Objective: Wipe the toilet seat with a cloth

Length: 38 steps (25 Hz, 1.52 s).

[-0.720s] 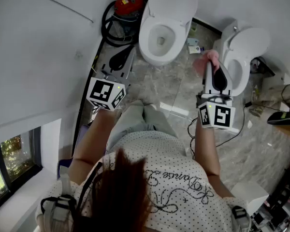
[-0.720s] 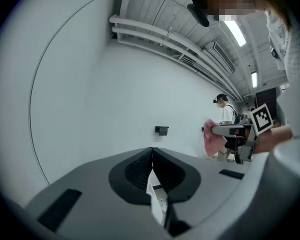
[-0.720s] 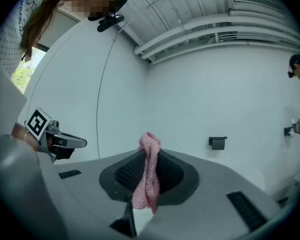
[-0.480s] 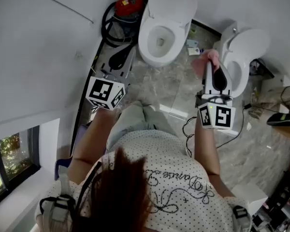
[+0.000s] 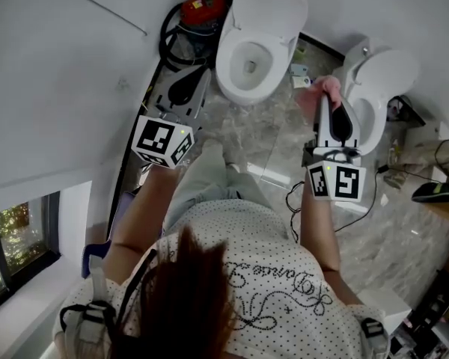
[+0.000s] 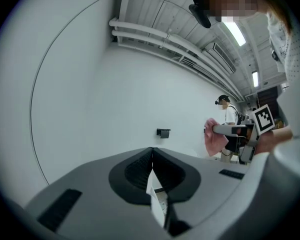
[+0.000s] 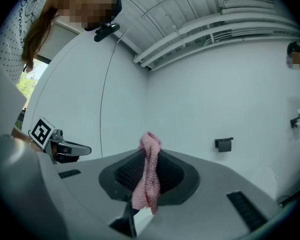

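My left tongs [image 5: 191, 85] are pressed together on nothing, held up over the grey marble floor [image 5: 254, 137] near the white wall [image 5: 67, 66]; their own view shows the ribbed pads [image 6: 140, 166] meeting with no gap. Ahead of them stands a white toilet with its lid up [image 5: 252, 47]. Further right, my right tongs [image 5: 325, 102] pinch the pink knitted cloth [image 5: 318, 93], which bunches above the tips and hangs loose below them. It is in the air, touching no seat, just beside the second white toilet [image 5: 378, 81] on its left.

As I judge it, the wipe has not begun. The cloth is caught by only a narrow fold, so dragging it hard across the seat could pull it out of the jaws and drop it into the bowl. The loose tail may also fold under and leave hard jaw tips scraping the seat. A black cable [image 5: 303, 193] trails on the floor near my feet and could snag a step
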Available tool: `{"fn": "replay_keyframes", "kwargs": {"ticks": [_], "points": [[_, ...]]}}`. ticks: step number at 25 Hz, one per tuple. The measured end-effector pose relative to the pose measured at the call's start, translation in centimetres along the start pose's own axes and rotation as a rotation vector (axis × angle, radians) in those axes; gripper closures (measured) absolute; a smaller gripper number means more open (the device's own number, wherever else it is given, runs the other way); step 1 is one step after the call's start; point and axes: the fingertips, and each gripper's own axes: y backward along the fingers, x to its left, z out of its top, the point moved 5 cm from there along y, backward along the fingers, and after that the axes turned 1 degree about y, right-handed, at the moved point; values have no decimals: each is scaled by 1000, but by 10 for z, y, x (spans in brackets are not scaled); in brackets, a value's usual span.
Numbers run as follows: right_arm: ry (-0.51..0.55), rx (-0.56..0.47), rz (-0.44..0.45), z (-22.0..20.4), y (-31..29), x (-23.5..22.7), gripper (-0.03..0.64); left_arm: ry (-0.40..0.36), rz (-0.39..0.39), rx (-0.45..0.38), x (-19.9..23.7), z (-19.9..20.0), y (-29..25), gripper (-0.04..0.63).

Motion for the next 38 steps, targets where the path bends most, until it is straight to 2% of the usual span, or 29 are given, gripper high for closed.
{"fn": "replay_keyframes", "kwargs": {"ticks": [4,9,20,26,31,38], "points": [[-5,11,1,-5,-20,0,545,8,1,-8,18,-3,-13,591],[21,23,-24,-13,-59,7,545,31,-19,-14,62,-14,-41,591],[40,53,-120,-25,-218,17,545,42,-147,19,199,-14,-149,591],[30,81,-197,-34,-268,27,543,52,-212,39,254,-17,-189,591],[33,127,-231,-45,-281,24,543,81,-234,57,271,-28,-214,591],[22,129,-253,-49,-289,4,543,100,-242,71,266,-33,-233,591]]}}
